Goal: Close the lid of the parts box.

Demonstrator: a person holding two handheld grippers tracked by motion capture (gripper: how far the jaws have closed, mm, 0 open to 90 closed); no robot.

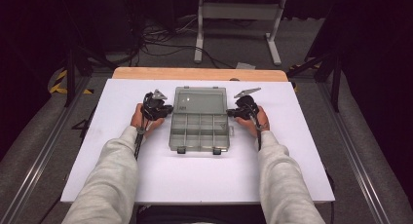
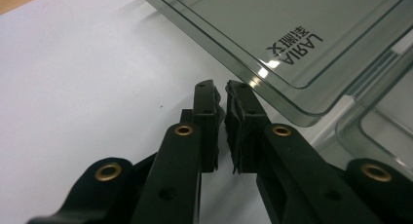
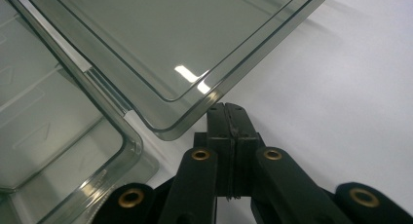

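A clear grey compartment box (image 1: 199, 133) lies open on the white board, its lid (image 1: 200, 100) folded back flat. My left gripper (image 1: 170, 108) rests at the lid's left edge, near the hinge. Its jaws (image 2: 220, 87) are all but together, a thin slit between the pads and nothing in it, just short of the lid's corner (image 2: 292, 19). My right gripper (image 1: 229, 112) sits at the lid's right edge. In the right gripper view it (image 3: 225, 107) is shut and empty, its tips right at the lid's rounded corner (image 3: 170, 34). The divided base (image 3: 44, 126) lies beside it.
The white board (image 1: 146, 175) covers a wooden table whose far edge (image 1: 195, 73) shows behind the box. Both sleeved forearms come in from the bottom. Beyond the table, cables and a white stand (image 1: 238, 12) are on the floor; metal rails run along both sides.
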